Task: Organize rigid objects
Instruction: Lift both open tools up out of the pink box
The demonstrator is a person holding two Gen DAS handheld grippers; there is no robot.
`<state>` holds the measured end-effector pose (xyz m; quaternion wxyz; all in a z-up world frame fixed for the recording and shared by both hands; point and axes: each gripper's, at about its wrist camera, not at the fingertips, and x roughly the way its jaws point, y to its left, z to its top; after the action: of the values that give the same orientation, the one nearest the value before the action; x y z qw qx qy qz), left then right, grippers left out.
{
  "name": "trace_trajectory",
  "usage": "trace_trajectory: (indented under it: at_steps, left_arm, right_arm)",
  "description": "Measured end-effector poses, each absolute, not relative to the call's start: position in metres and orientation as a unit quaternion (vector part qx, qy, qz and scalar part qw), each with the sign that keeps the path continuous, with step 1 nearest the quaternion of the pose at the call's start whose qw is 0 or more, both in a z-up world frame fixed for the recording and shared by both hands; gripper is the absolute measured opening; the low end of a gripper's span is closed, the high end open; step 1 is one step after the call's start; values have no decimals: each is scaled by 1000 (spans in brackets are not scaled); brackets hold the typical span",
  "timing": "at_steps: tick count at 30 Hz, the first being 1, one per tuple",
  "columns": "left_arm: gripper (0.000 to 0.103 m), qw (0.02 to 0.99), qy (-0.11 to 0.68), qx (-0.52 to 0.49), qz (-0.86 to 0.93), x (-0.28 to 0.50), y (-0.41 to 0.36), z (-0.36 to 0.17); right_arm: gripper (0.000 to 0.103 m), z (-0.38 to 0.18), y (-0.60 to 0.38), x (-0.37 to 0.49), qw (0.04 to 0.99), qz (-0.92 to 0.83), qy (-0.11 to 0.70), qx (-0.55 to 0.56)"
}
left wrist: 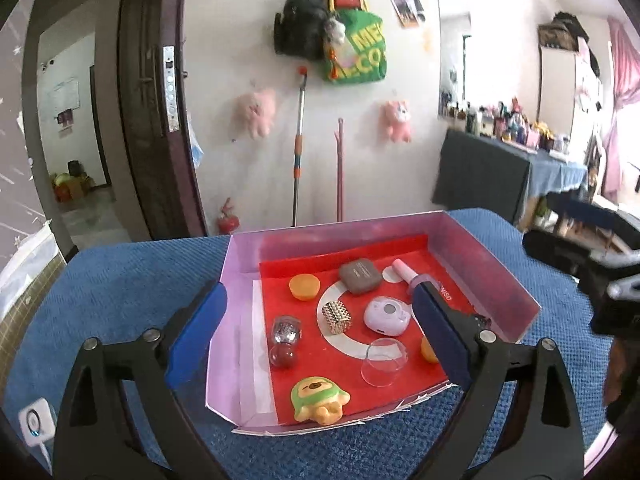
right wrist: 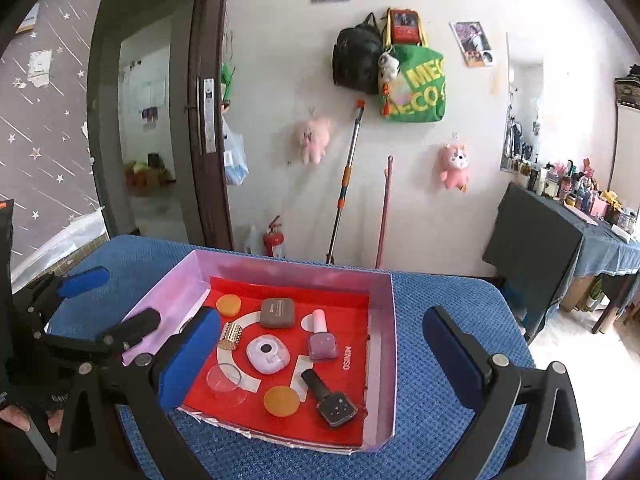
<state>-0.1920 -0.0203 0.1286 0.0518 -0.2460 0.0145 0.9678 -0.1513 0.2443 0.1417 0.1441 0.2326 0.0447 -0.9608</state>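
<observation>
A shallow pink box [left wrist: 240, 276] with a red liner sits on the blue cloth; it also shows in the right wrist view [right wrist: 386, 320]. In it lie a green duck figure [left wrist: 318, 400], a clear cup [left wrist: 383, 366], a lilac case [left wrist: 386, 316], a studded gold piece [left wrist: 337, 317], a grey case [left wrist: 360, 276], an orange lid [left wrist: 305, 286], a pink nail polish [right wrist: 322, 340] and a black nail polish [right wrist: 330, 400]. My left gripper [left wrist: 320, 344] is open and empty over the box's near part. My right gripper [right wrist: 320, 356] is open and empty above the box.
The blue cloth [left wrist: 132, 280] covers the table around the box. A white device [left wrist: 36, 424] lies at the near left. Behind are a dark door frame [left wrist: 156, 100], a wall with bags and plush toys, and a cluttered side table [right wrist: 600, 232] at the right.
</observation>
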Motion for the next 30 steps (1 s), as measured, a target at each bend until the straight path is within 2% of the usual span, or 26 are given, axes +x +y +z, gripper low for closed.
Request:
trace_trajectory:
  at_steps: [12,30]
  left_arm:
    - [96,21,-10,-253,967,-208,-20,78]
    - [96,15,-9,-302,953,-227,-17,53]
  right_arm:
    - [103,73,243,-172,131,-962,40,237]
    - [103,42,240,-192,97,-957,65,265]
